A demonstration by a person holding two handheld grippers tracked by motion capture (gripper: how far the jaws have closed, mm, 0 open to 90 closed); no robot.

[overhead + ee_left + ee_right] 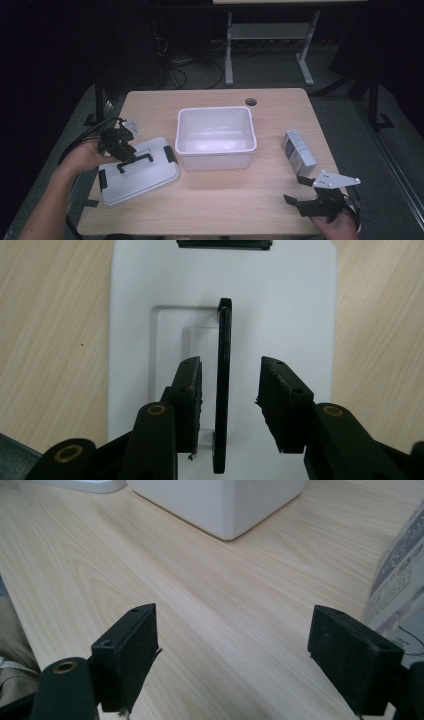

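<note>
Box [298, 148] right of tub [215, 133], apart.

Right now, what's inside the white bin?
The white bin looks empty: its bare floor and inner walls show in the high view. The near wall hides a strip of the floor behind it. Its lid lies beside it on the table.

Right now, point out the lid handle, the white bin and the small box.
lid handle [222, 385], left gripper view, middle of the black bar.
white bin [216, 159], high view, near outer wall.
small box [298, 148], high view, top face.
</note>
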